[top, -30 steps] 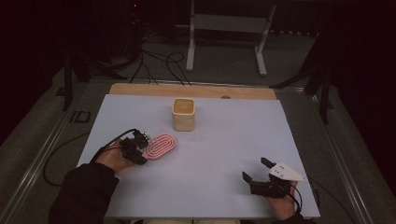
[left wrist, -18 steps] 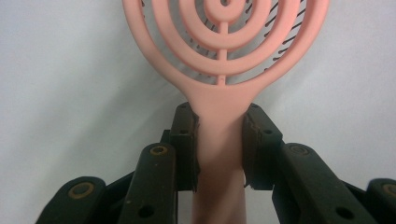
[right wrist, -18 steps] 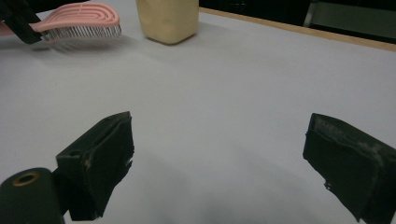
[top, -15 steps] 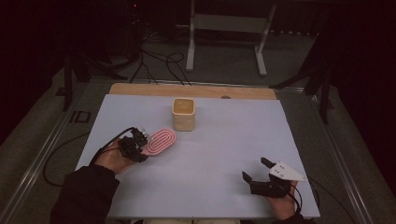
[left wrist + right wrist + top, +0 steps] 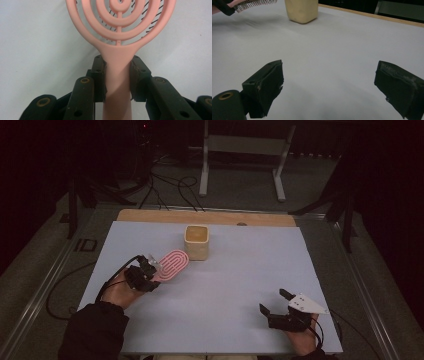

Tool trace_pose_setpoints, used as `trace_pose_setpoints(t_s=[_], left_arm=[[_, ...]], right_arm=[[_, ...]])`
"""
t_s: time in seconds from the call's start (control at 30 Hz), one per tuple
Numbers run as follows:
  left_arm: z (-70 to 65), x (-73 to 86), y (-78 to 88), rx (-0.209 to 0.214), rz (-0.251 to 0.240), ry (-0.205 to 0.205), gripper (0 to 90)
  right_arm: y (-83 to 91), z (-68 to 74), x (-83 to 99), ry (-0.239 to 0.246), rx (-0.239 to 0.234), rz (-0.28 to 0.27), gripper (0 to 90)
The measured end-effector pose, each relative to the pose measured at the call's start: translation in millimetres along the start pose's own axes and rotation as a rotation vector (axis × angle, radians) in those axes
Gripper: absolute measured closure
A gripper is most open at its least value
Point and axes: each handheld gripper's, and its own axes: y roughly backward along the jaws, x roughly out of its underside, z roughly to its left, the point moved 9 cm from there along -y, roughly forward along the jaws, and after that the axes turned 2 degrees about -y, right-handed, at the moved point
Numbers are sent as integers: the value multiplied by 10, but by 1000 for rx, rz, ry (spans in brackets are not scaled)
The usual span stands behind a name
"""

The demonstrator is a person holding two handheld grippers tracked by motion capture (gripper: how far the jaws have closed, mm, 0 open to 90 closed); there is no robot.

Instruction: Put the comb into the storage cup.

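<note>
**One pink hairbrush held by the handle, close to the cup**

Two grippers are on the table in the high view. The left gripper (image 5: 150, 270) holds a pink hairbrush (image 5: 172, 265) by its handle, and the oval head of the brush points toward the beige square cup (image 5: 197, 241), with its far end just beside the cup. The right gripper (image 5: 275, 302) rests near the front edge of the pale table (image 5: 235, 280), well apart from both things, and its jaws stand wide with nothing between them.

From the left gripper view, both black pads (image 5: 98, 77) press on the narrow neck of the hairbrush (image 5: 120, 37), just under the ringed head, so the grip is closed firmly.

From the right gripper view, the cup (image 5: 301, 10) stands upright at the far side, and the bristles of the brush (image 5: 254, 3) point down, above the table.

I judge that the brush goes into the cup. For this, the brush should come upright over the opening and go down slowly, so that it does not push the cup over.
</note>
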Motion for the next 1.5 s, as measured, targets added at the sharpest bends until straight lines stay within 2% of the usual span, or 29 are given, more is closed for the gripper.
trace_pose_setpoints(t_s=[0.2,0.33,0.37,0.47,0.53,0.6,0.63,0.83,0.93,1.13,1.33,1.5], left_arm=[[28,-35,69,-28,-58,20,699],[39,-47,96,-47,-71,25,699],[55,-75,136,-80,-101,30,699],[65,-91,165,-95,-119,34,699],[78,-111,208,-126,-135,28,700],[78,-115,224,-129,-139,25,699],[80,-130,246,-134,-156,25,700],[9,-193,258,-114,-210,17,700],[-13,-217,254,-106,-219,9,699],[-70,-258,294,-62,-280,17,700],[-109,-296,334,-52,-327,25,699],[-134,-323,356,-49,-347,21,699]], right_arm=[[-1,-2,5,-2,1,3,84],[-3,0,9,-2,1,5,85],[-14,6,18,1,1,9,85],[-29,7,31,-1,0,14,84],[-37,5,43,-2,3,21,84],[-44,8,47,-1,2,23,84],[-48,9,50,0,2,24,84],[-63,11,55,2,2,29,84],[-66,6,60,1,3,35,84],[-74,7,27,-8,7,31,84],[-93,57,-14,-12,-3,29,84],[-122,65,-41,-19,-7,30,84]])
